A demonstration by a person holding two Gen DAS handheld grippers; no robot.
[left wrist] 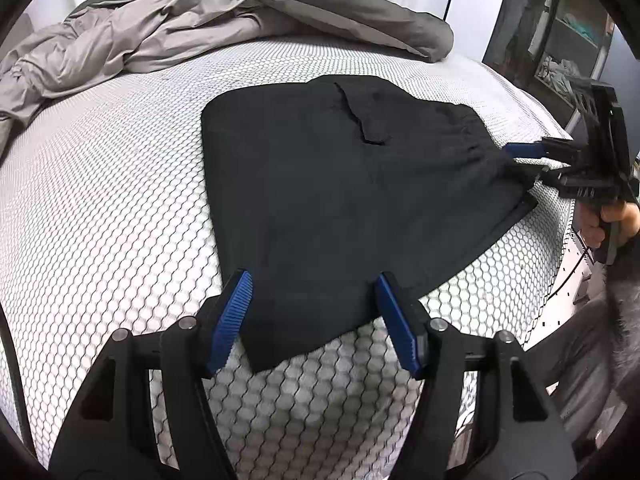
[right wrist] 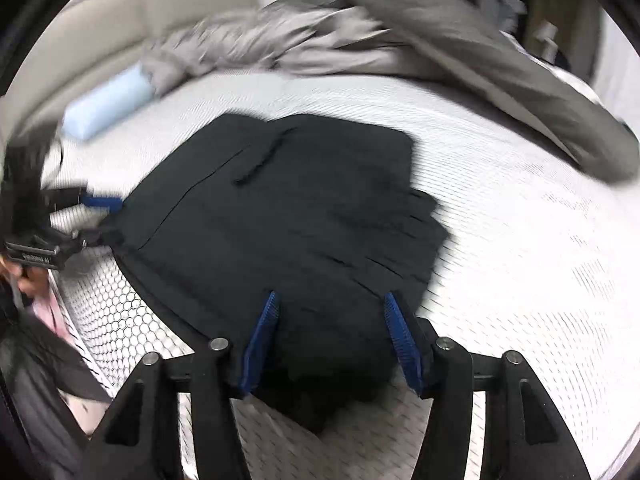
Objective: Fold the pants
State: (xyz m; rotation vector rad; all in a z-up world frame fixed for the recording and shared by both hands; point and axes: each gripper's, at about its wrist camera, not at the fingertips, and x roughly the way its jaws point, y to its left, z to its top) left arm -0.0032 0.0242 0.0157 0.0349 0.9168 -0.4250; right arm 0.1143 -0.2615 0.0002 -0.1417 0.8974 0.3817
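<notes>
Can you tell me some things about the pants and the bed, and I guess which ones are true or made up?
1. The pants are black. True.
2. The pants hang in the air. False: they lie flat on the mattress.
3. The left hand-held gripper is open. True.
4. A red pillow sits on the bed. False: the one by the headboard is a light blue pillow.
5. Grey bedding is bunched at the far side. True.
6. The right hand-held gripper is shut tight. False: it is open around the pants' edge.
</notes>
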